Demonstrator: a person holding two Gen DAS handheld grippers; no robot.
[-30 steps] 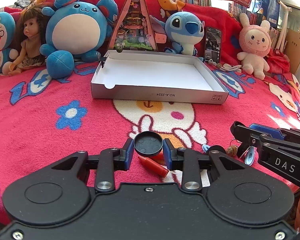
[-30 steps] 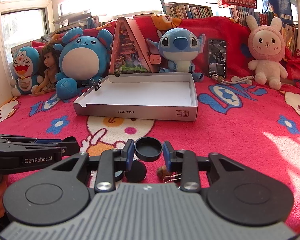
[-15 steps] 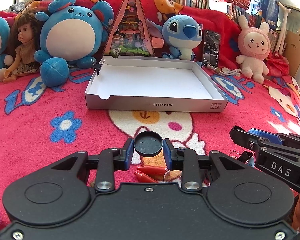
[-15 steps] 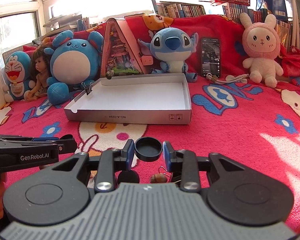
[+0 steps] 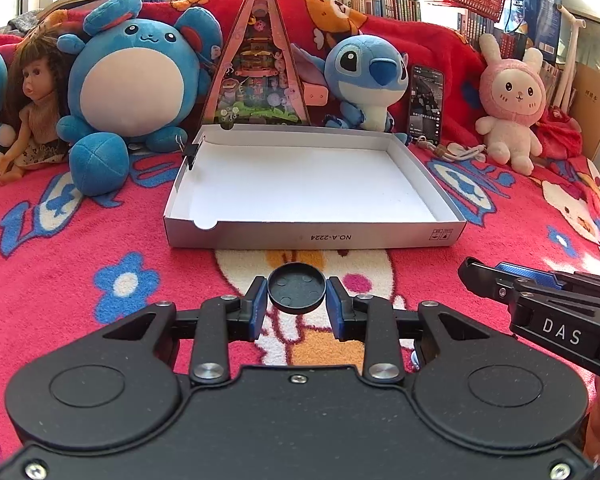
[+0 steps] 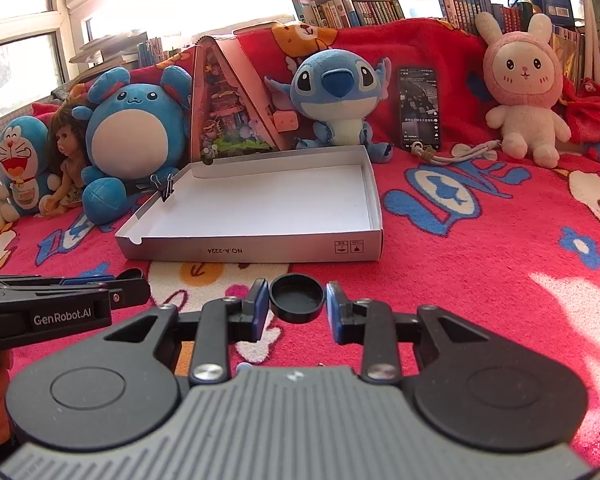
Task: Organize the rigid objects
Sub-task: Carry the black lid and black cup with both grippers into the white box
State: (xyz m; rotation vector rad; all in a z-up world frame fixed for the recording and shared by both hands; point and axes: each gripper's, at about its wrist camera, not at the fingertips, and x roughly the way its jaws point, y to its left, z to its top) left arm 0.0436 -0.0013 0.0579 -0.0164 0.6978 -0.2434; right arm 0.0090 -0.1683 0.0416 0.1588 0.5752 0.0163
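Left hand-held gripper [image 5: 297, 307]: a round black cap [image 5: 297, 293] is pinched between its blue pads, ribbed underside turned up, carried clear of the red blanket [image 5: 80, 240]
Right hand-held gripper [image 6: 297, 307]: a second black cap [image 6: 297, 297] is pinched between its pads, hollow side up, also held off the blanket
Box [image 5: 312, 236]: the shallow white cardboard box is seen ahead of both grippers on the blanket; its floor is bare, nothing is laid in it
Binder clip [image 6: 165, 188]: clipped on the box's left wall
Done: two caps are judged picked up, one per gripper
Left: both caps are yet to be brought over the near wall and released inside; no other loose item is made out on the blanket in these views
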